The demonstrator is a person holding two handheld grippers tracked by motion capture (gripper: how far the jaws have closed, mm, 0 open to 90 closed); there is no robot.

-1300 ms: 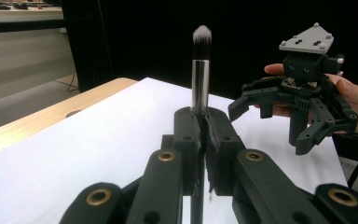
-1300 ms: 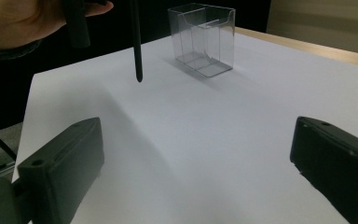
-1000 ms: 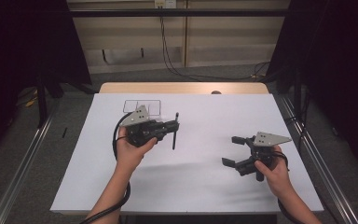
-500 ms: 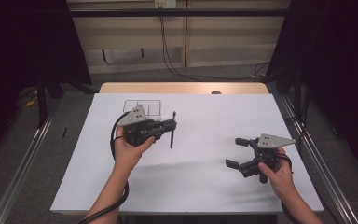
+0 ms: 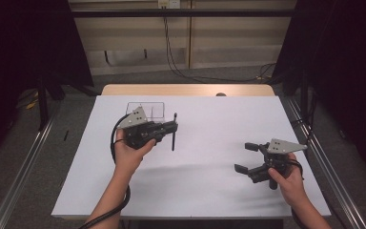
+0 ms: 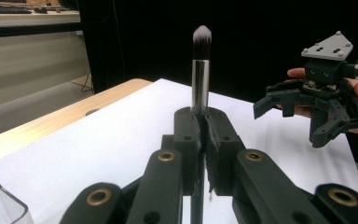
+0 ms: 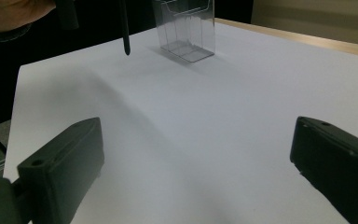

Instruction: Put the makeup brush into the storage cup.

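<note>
I am holding a slim makeup brush with a black handle, silver ferrule and pale-tipped bristles (image 6: 201, 70) in my left hand-held gripper (image 5: 171, 129), its 2 jaws clamping the handle so the brush is standing upright, bristles up, above the white-covered counter (image 5: 209, 191). A clear plastic box with compartments (image 7: 185, 28) is sitting just beyond it near the counter's far edge; from above it looks empty, though I cannot be sure. My right hand-held gripper (image 5: 244, 157) is hovering well apart on the right, jaws spread wide around nothing.
</note>
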